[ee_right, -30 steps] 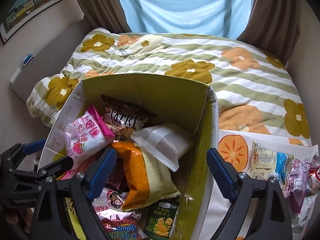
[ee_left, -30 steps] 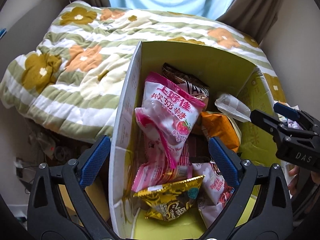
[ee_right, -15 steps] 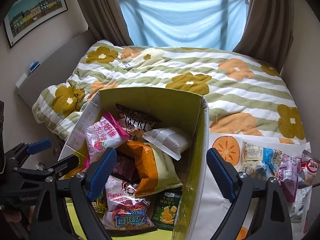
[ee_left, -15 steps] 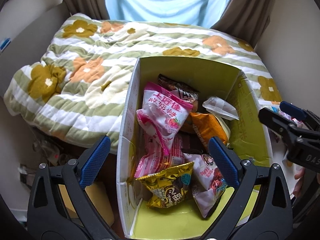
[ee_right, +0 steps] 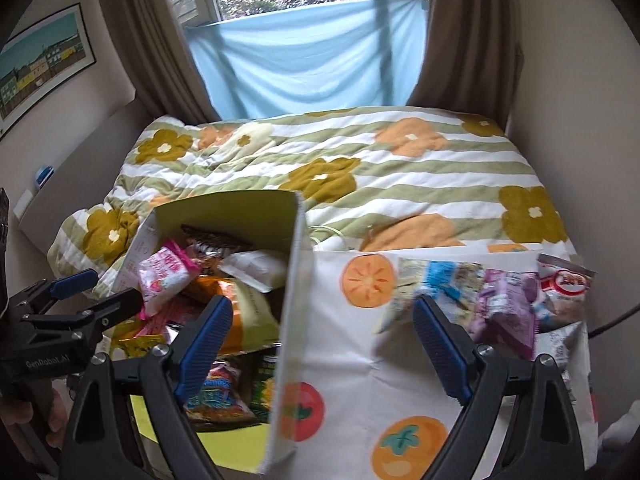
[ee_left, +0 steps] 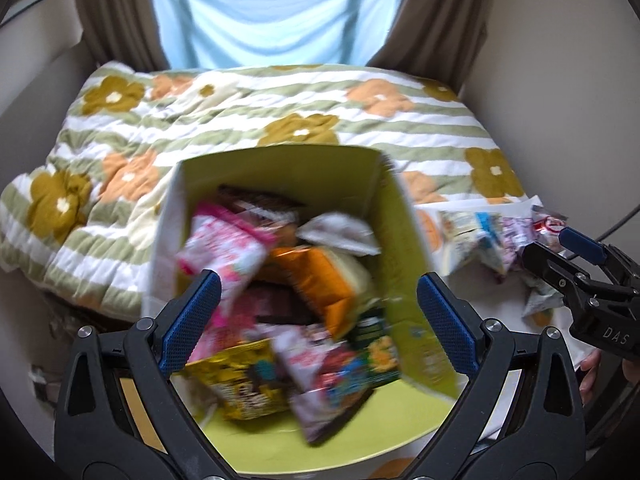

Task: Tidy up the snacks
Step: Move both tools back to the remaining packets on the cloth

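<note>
An open box with yellow-green inner walls stands at the foot of the bed, full of snack bags. Among them are a pink bag, an orange bag, a white packet and a gold bag. My left gripper hovers open above the box, holding nothing. My right gripper is open and empty over the box's right wall. To the right, loose snacks lie in a pile: a blue-white pack, a purple bag and a red-white bag.
The loose snacks rest on a white fruit-print sheet. Behind the box lies a bed with a flowered striped quilt. Brown curtains and a blue cloth hang at the window. Walls stand close on both sides, and a picture hangs on the left one.
Both grippers have risen and drawn back from the box, which now looks smaller. The right gripper has swung to the right, and the loose snack pile is in fuller view. Both stay open.
</note>
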`<state>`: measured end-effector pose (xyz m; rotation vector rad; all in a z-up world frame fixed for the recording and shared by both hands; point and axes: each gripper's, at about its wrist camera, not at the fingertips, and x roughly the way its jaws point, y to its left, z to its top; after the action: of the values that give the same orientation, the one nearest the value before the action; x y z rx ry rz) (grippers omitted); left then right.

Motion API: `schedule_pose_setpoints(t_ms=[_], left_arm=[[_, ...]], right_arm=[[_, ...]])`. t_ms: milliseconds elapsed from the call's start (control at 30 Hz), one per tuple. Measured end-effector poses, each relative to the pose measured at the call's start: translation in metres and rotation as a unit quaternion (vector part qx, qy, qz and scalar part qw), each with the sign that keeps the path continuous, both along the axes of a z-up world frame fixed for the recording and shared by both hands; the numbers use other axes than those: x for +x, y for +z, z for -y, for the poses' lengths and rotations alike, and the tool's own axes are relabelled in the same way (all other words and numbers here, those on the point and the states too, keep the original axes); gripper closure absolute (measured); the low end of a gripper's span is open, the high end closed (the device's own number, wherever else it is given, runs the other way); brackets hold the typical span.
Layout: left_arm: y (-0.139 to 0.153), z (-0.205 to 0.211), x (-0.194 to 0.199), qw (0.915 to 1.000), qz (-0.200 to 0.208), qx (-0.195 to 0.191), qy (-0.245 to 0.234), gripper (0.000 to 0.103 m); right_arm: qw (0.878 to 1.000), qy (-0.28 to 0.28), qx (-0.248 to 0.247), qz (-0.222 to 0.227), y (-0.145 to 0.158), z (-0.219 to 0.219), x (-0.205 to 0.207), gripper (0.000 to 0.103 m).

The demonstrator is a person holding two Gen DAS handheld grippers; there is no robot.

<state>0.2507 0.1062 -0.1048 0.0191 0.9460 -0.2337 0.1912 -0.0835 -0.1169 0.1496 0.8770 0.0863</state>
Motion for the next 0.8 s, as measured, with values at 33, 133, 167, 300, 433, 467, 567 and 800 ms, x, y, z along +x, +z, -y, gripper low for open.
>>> schedule_pose_setpoints(t_ms=[33,133,167,300,433,467,567,800], left_arm=[[0.003,0.012,0.0,1.0,0.004,-0.001,-0.004,0.005],[0.007,0.05,0.001,0.9999,0.007,-0.005,-0.011,0.005],[0.007,0.063,0.002,0.9999,0.004,-0.007,-0.012,0.005],[0.007,0.122,0.003,0.9996,-0.003,-0.012,-0.027,0.005],[-0.001,0.174,0.013,0.9994,-0.012,0.0,-0.031,0.005],[-0.004,0.185,0.016,0.9994,-0.017,0.0,-0.03,0.005],[-0.014,0.213,0.028,0.9992,-0.029,0.007,-0.028,0.005],[-0.048,0.248,0.06,0.9956,-0.079,0.04,-0.031,0.005]], right_arm=[[1.0,-0.006,0.0,0.001,0.001,0.012,-0.003,0.014],[1.0,-0.012,0.003,0.004,0.001,0.045,-0.009,0.014],[1.0,-0.011,0.004,0.002,0.001,0.056,-0.01,0.014],[1.0,-0.007,0.003,-0.006,-0.002,0.101,-0.017,0.014],[1.0,-0.002,-0.002,-0.014,-0.007,0.145,-0.019,0.014],[1.0,0.001,-0.003,-0.016,-0.009,0.154,-0.019,0.013],[1.0,0.01,-0.005,-0.021,-0.015,0.182,-0.019,0.013],[0.999,-0.002,0.005,-0.044,-0.039,0.223,-0.014,0.013]])
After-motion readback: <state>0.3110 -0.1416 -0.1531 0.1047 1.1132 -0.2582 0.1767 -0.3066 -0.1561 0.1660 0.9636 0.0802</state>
